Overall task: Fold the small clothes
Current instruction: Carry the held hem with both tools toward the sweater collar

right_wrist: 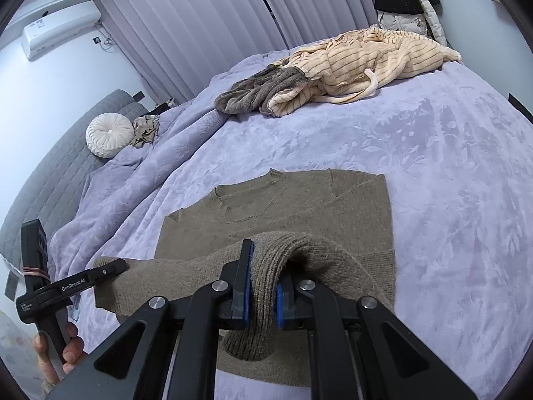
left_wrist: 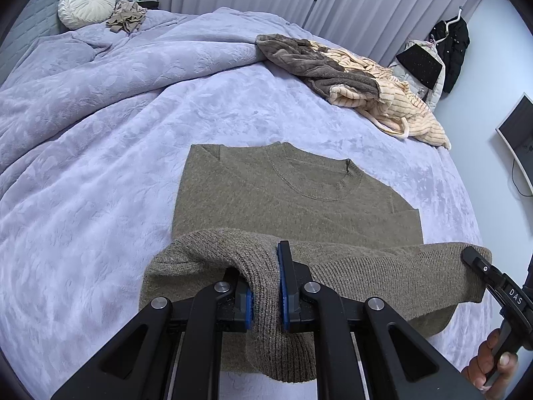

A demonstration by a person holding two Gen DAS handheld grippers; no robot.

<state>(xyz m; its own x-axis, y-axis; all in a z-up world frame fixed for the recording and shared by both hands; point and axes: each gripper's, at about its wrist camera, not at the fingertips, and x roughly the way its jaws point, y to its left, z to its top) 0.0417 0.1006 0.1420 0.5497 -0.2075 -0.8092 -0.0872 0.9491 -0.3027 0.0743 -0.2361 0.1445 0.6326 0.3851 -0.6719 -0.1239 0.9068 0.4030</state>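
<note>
An olive-brown knit sweater (left_wrist: 286,196) lies flat on the lavender bedspread, neckline facing away; it also shows in the right wrist view (right_wrist: 299,206). Its ribbed bottom hem is lifted off the bed and held stretched between both grippers. My left gripper (left_wrist: 266,286) is shut on the left part of the hem. My right gripper (right_wrist: 263,286) is shut on the right part of the hem. The right gripper's tip shows in the left wrist view (left_wrist: 476,261), and the left gripper shows in the right wrist view (right_wrist: 110,268).
A pile of grey and cream striped clothes (left_wrist: 359,80) lies at the far side of the bed (left_wrist: 100,166). A round white cushion (left_wrist: 87,0) and a crumpled tan garment (left_wrist: 128,16) sit by the headboard. Curtains and hanging coats (left_wrist: 449,50) are beyond.
</note>
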